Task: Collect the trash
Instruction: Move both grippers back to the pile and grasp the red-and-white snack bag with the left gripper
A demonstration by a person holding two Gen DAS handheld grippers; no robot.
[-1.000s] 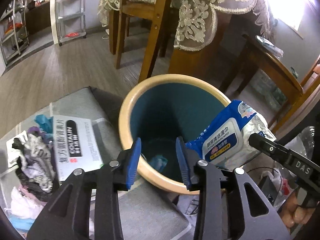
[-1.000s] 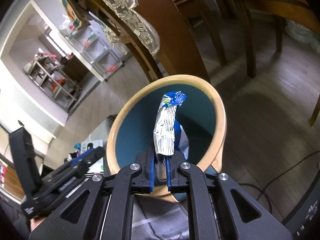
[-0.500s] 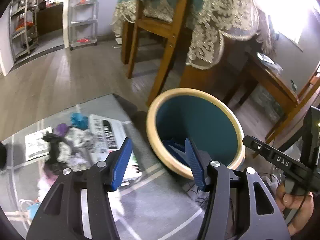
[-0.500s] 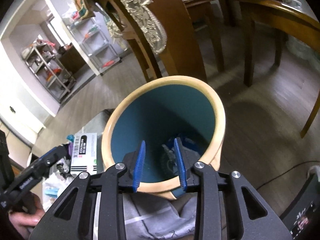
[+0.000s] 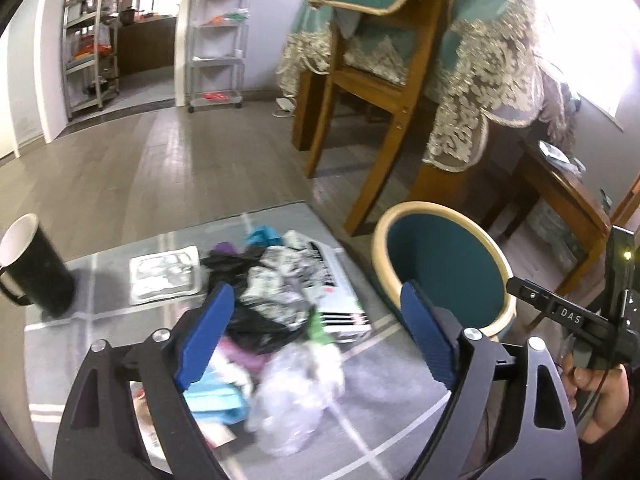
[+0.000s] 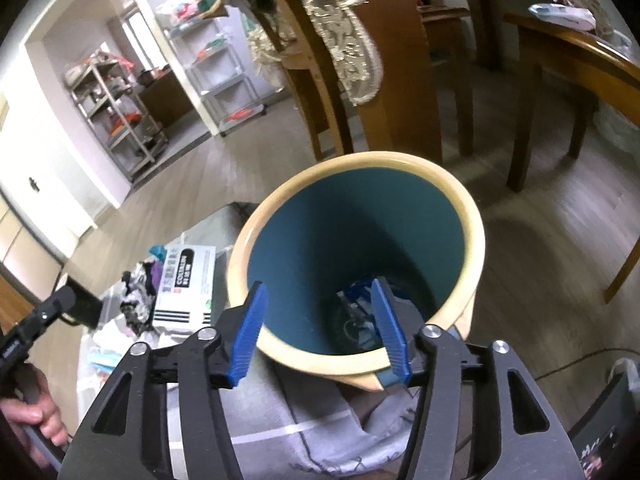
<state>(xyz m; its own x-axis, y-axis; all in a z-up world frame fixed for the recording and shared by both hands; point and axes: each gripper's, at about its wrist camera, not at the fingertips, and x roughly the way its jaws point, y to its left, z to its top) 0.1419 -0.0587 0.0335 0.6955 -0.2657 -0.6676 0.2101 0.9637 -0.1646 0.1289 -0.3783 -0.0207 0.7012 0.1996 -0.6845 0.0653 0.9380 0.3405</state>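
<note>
A teal bin with a cream rim (image 5: 442,258) (image 6: 360,184) stands beside a low grey table (image 5: 120,276). A blue wet-wipes pack (image 6: 358,300) lies at its bottom. My right gripper (image 6: 320,328) is open and empty, over the bin's near rim. My left gripper (image 5: 316,344) is wide open and empty above a trash pile on the table: a crumpled clear plastic bag (image 5: 296,392), black and patterned wrappers (image 5: 264,300), and a white box (image 5: 340,288) (image 6: 184,280). The right gripper's body (image 5: 568,316) shows at the left wrist view's right edge.
A black mug (image 5: 36,268) stands at the table's left. A flat foil packet (image 5: 164,276) lies behind the pile. Wooden chairs (image 5: 372,92) and a lace-covered dining table (image 5: 492,64) stand behind the bin. Metal shelves (image 5: 216,40) line the far wall.
My right gripper opened and dropped the wet-wipes pack into the bin. My left gripper swung left from over the bin to above the trash pile and opened wider.
</note>
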